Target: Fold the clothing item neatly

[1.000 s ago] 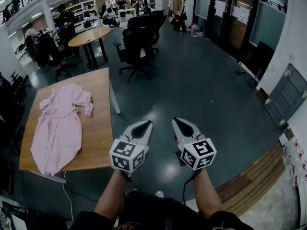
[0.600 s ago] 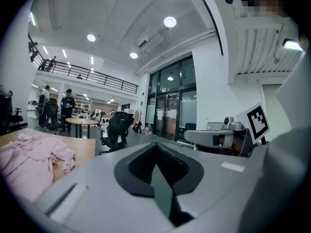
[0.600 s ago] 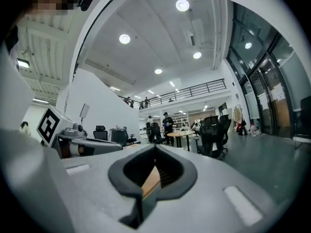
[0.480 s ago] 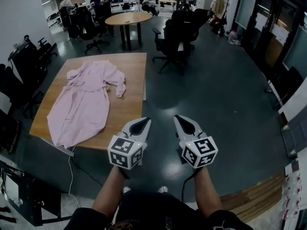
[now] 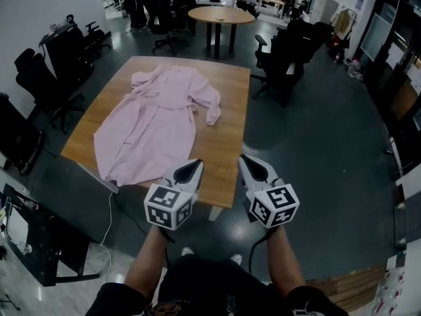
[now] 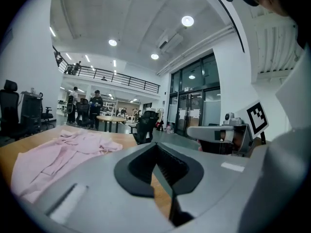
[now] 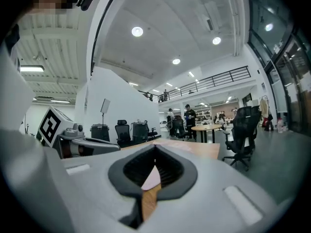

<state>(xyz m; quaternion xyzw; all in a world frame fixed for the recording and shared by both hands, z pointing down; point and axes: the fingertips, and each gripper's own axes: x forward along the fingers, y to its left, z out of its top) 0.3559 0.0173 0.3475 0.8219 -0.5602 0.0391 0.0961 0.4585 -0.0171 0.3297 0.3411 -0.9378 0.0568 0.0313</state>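
Pink long-sleeved garment (image 5: 154,120) lies spread flat on a rectangular wooden table (image 5: 227,143) in an open office.
The garment covers the table's left half, hem at the near edge. Left gripper (image 5: 195,166) and right gripper (image 5: 247,164) are pressed together, empty, over the near edge. Dark glossy floor (image 5: 316,150) all round.

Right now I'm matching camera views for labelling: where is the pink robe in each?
Head view: pink robe spread on the wooden table, upper left of centre.
Left gripper view: lower left, beside the jaws.
Right gripper view: pink sliver low centre, through the jaw notch.
Shared landmark: round table behind.
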